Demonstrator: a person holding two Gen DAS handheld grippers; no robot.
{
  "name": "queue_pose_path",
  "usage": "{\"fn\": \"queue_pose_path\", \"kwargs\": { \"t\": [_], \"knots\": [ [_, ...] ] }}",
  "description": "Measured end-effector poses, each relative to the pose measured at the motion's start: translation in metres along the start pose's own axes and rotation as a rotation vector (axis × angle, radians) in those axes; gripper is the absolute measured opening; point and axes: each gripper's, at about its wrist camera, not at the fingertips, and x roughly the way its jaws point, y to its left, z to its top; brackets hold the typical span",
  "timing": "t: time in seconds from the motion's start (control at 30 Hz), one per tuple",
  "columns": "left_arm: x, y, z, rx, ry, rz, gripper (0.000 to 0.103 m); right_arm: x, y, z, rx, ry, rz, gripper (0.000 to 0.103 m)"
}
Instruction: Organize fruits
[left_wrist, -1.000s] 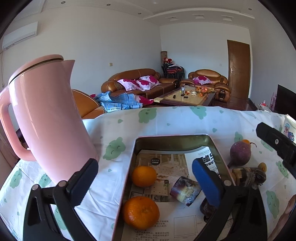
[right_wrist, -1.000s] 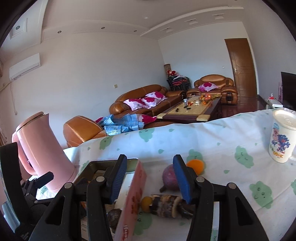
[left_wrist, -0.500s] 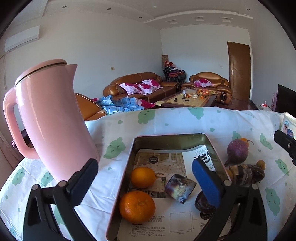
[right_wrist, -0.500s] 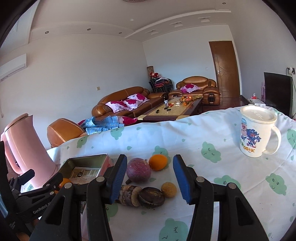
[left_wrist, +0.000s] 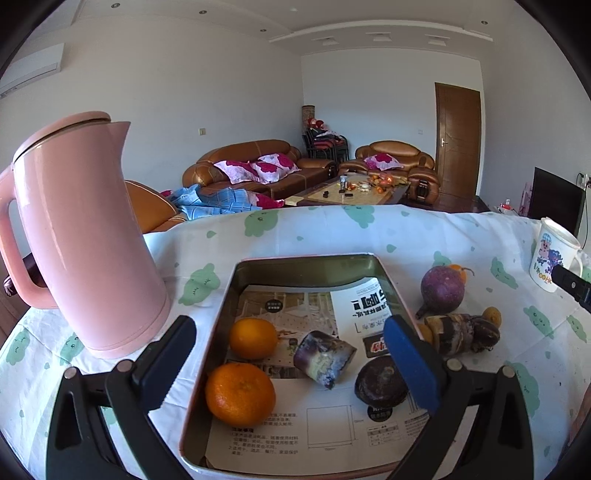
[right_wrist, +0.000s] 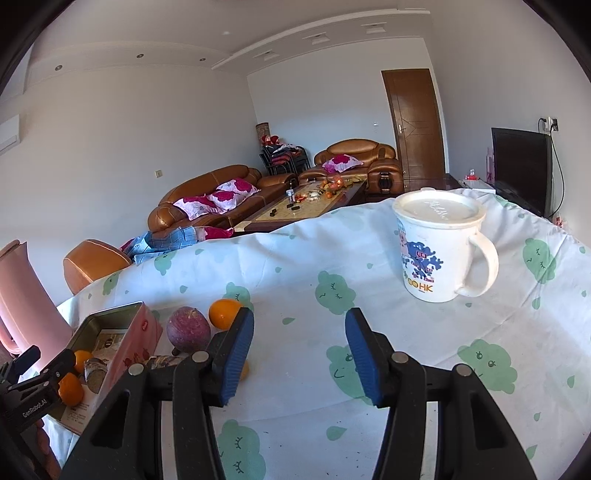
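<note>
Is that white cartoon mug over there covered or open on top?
Covered. In the right wrist view the white mug stands upright on the tablecloth with a flat white lid on its rim. Its contents cannot be seen.

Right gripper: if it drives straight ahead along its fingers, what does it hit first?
Probably nothing soon: the right gripper is open over bare tablecloth. The white mug sits right of that line, the purple fruit and orange left. Depth is uncertain.
</note>
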Motion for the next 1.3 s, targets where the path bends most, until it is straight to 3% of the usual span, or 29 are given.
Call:
{"fn": "queue_pose_path", "kwargs": {
  "t": [0.23,0.33,0.43,0.57,0.87,1.0,1.3],
  "knots": [
    [-0.007,-0.021,-0.007,0.029,0.035,-0.116,0.103,0.017,-0.003,-0.006,-0.001,0.142,0.121,0.053],
    [-0.012,-0.033,-0.008,0.066,0.036,-0.136,0.103,0.031,0.005,-0.008,-0.048,0.215,0.183,0.044],
    [-0.011,-0.036,-0.009,0.047,0.056,-0.171,0.103,0.051,0.014,-0.009,-0.077,0.287,0.23,0.043],
    [-0.01,-0.037,-0.01,0.032,0.067,-0.174,0.103,0.069,0.021,-0.008,-0.051,0.334,0.282,0.043],
    [-0.01,-0.043,-0.012,0.053,0.072,-0.176,0.102,0.093,0.027,-0.009,-0.04,0.411,0.312,0.037],
    [-0.012,-0.05,-0.012,0.077,0.069,-0.18,0.102,0.099,0.036,-0.008,-0.076,0.42,0.303,0.037],
    [-0.009,-0.046,-0.011,0.043,0.083,-0.169,0.102,0.099,0.022,-0.006,-0.062,0.49,0.37,0.037]
  ]
}}
